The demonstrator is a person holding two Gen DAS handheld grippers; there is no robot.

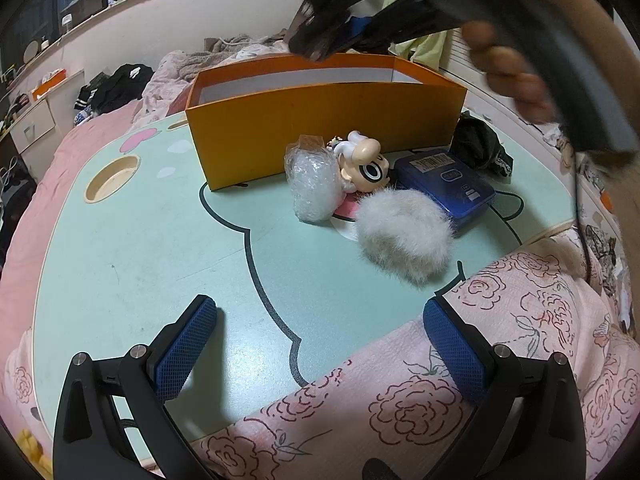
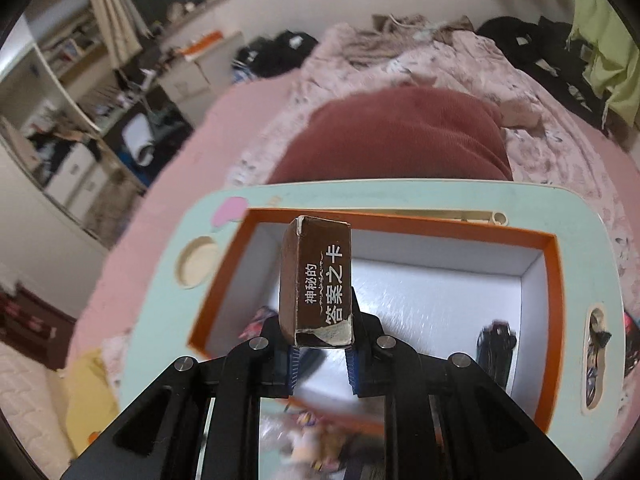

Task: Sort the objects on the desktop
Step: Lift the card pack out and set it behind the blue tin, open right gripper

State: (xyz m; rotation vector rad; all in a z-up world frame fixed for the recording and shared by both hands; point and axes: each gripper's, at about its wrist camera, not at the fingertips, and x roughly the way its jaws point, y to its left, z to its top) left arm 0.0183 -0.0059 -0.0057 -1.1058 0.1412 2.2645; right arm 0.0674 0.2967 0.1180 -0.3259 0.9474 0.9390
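Card box (image 2: 318, 280) clamped in right gripper (image 2: 320, 354) over orange box (image 2: 554, 320), not yet dropped; left gripper (image 1: 320, 344) open, empty; figure (image 1: 362, 166), pouch (image 1: 314, 184), fluff (image 1: 404, 234), tin (image 1: 448, 184) unsorted

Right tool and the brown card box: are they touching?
Touching. The right wrist view shows the right tool shut on the brown card box, a blue pad pressed against each side of its near end, above the orange box.

We cannot make out the smeared items (image 2: 308, 436) below the right gripper (image 2: 320, 360), the dark object (image 2: 496, 344) inside the orange box (image 2: 554, 320) stays unidentifiable, and the person's hand (image 1: 508, 72) is motion-blurred.
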